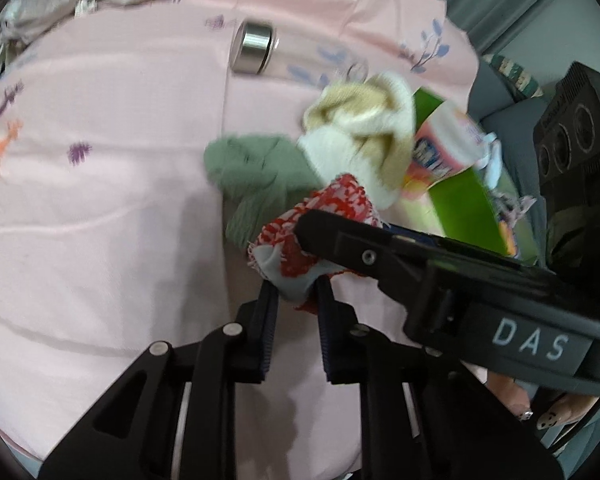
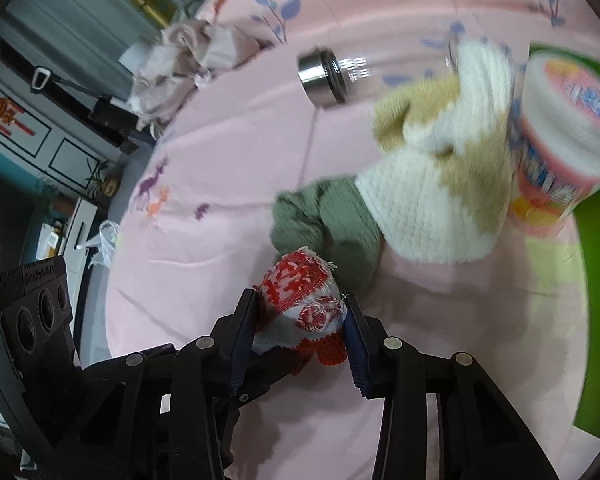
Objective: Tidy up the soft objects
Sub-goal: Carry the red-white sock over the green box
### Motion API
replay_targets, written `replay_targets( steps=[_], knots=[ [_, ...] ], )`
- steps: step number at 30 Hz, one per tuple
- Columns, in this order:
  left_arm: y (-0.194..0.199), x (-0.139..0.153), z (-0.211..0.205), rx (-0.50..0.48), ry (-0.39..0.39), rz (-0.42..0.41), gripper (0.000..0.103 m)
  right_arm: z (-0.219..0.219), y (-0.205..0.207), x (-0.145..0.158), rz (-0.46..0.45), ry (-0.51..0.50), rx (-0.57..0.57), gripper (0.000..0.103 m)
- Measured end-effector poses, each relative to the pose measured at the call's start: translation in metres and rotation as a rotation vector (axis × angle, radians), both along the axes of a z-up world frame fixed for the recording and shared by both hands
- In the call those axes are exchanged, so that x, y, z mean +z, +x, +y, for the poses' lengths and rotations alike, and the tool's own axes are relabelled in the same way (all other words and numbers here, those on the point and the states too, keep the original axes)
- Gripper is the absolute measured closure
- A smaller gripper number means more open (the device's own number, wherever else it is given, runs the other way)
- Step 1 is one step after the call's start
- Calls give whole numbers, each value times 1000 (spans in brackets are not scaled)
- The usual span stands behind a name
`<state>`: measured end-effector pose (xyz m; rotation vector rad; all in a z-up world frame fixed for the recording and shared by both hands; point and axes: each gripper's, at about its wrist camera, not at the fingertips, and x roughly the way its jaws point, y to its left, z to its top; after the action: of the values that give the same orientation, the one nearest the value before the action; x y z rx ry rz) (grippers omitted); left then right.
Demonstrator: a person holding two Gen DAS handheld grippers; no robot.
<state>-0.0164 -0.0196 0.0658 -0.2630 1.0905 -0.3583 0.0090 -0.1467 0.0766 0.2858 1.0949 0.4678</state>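
Red-and-white patterned cloth sat pinched at once by both tools, held just above the pink bedsheet. The left gripper had its two fingers closed on the lower end of the cloth, and the right gripper clamped the same bundle between its ribbed pads. In the left wrist view the right tool's black body crossed in from the right and covered part of the cloth.

Just beyond the cloth lay a green knitted piece, touching it, and against that a cream and tan knitted piece rose in a loose heap. Beside the cream knit stood a pink and white tub, tilted, next to a green box. A shiny metal tin rested on the sheet well apart from the pile. Crumpled beige fabric lay at the far edge of the bed.
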Motion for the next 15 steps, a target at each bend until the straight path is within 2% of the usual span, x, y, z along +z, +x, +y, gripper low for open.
replay_targets(
  steps=[9,15],
  knots=[
    [-12,68,-19,-21,34,-232,88,-8,-33,76,-271,-39,-20,60],
    [-20,110,-54,-95,40,-355,88,-47,-52,122,-400,-40,-97,60]
  ],
)
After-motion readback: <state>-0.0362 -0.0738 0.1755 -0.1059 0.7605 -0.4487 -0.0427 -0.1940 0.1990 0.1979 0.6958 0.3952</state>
